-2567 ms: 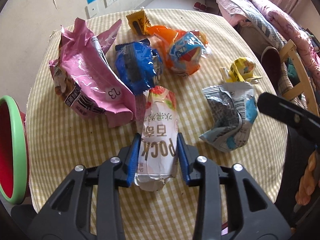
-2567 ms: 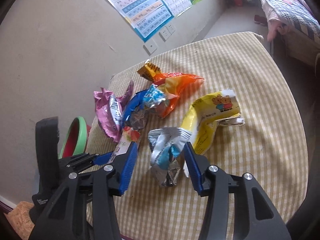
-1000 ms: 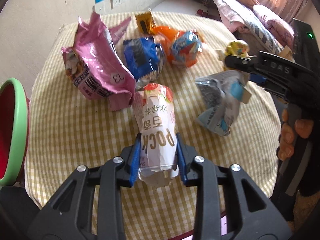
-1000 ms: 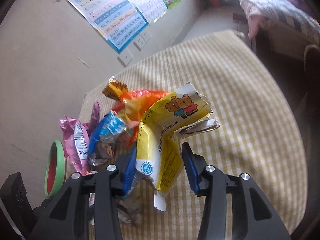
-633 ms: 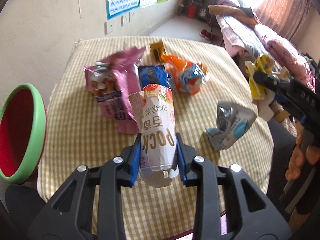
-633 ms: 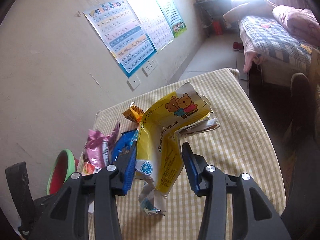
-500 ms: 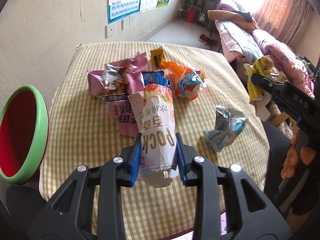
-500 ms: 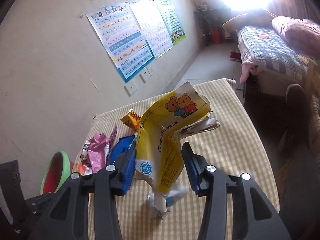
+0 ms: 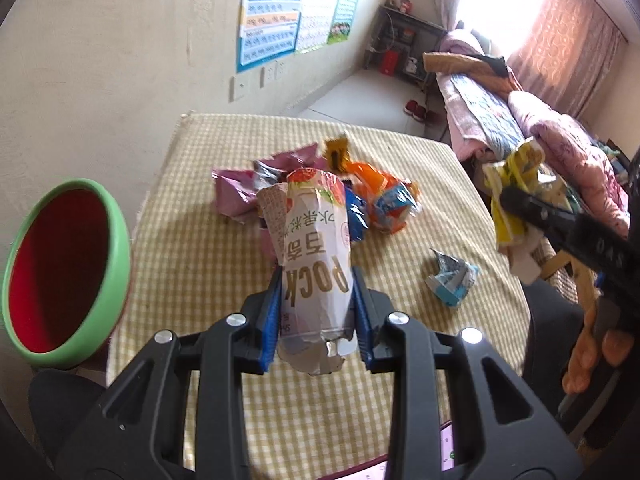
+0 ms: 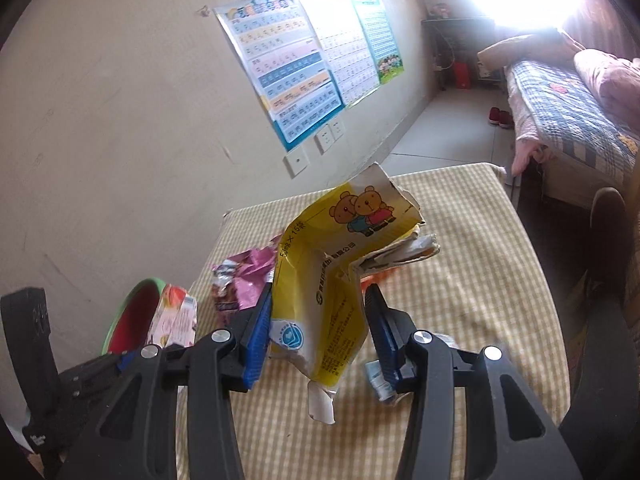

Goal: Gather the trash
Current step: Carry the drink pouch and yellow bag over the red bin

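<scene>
Both tongs are loaded: our left gripper (image 9: 316,316) pinches the white Pocky wrapper (image 9: 314,256) between its blue pads, and our right gripper (image 10: 318,328) is clamped on the yellow bear packet (image 10: 332,280). A second ago both pieces hung just above the checked tablecloth (image 9: 200,248); now we have them lifted well clear, and the table sits lower and smaller in both views. The silver-blue wrapper (image 9: 452,284) that came up with the yellow packet has dropped off and lies alone at about 4 o'clock from the main pile. So two pieces are ready to bin, we judge, with that stray one and the heap left to collect.

The green-rimmed red bin (image 9: 64,272) stands off the table's left edge, at 9 o'clock from the left tongs, its mouth tilted towards us. Between it and our wrapper the cloth is bare, so the swing over looks free. The pink bag (image 9: 236,196), orange bag (image 9: 384,200) and blue wrapper (image 9: 356,216) cluster at 12 o'clock, beyond our path. Our right tongs must cross from 3 o'clock, past the left ones, which could crowd things.
</scene>
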